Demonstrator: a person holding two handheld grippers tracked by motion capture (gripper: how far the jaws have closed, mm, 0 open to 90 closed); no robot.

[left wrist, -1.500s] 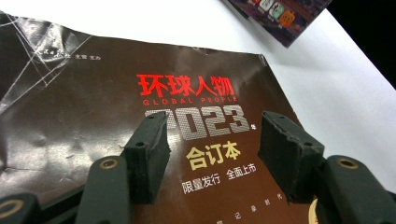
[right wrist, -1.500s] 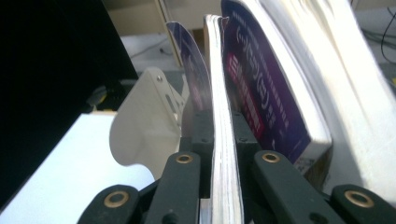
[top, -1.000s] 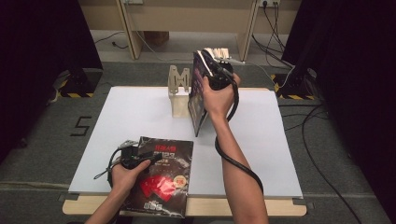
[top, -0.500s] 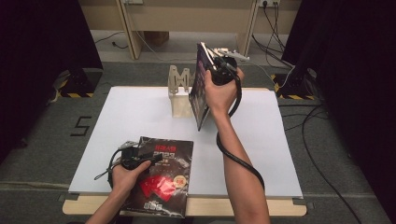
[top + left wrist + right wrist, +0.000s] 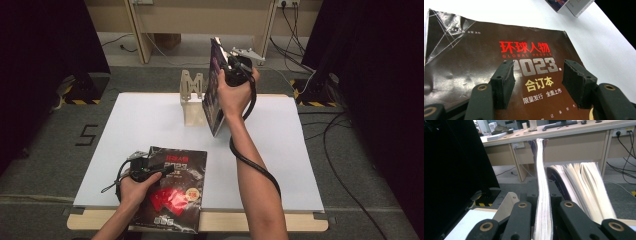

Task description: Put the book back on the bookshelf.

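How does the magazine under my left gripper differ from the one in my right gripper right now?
The flat magazine lies cover up at the table's near edge; the raised magazine stands on edge in the air beside the wooden rack.
The left gripper hovers open over the flat one; the right gripper is shut on the raised one.
The flat one is closed; the raised one's loose pages fan apart.
Both have dark covers.

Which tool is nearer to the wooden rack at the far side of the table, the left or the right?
Right. The right tool holds a magazine upright just beside the wooden rack. The left tool is at the near edge, over the flat magazine.
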